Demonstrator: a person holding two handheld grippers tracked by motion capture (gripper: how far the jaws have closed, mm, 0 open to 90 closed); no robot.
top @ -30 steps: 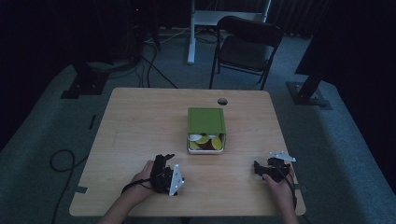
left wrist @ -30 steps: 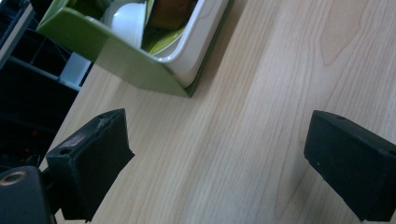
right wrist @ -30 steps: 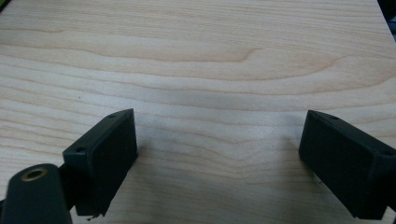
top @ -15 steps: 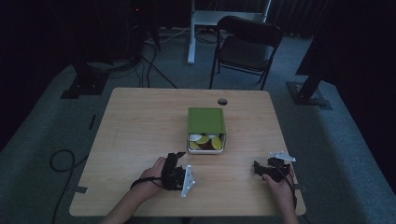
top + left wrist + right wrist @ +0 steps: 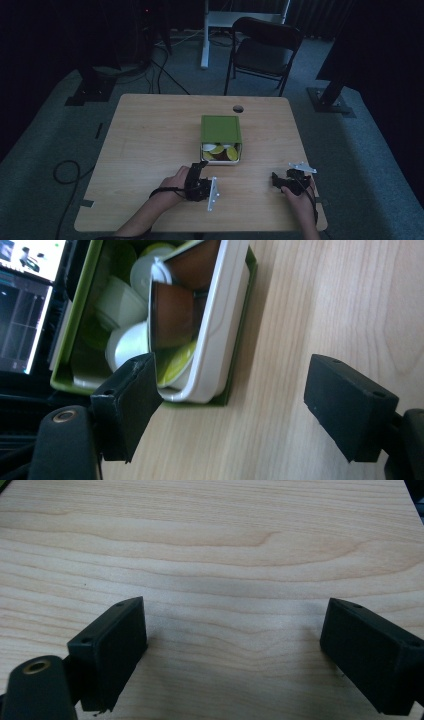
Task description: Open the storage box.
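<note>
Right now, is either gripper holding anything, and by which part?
Nothing is held. The left gripper is open near the green box; the right gripper is open over the table.

One green box [image 5: 221,129] on one counter [image 5: 150,145], with one white tray [image 5: 220,330] inside holding several capsules [image 5: 172,315]; exact number unclear. Two grippers, left [image 5: 199,172] and right [image 5: 278,181]. One chair [image 5: 265,50].
</note>
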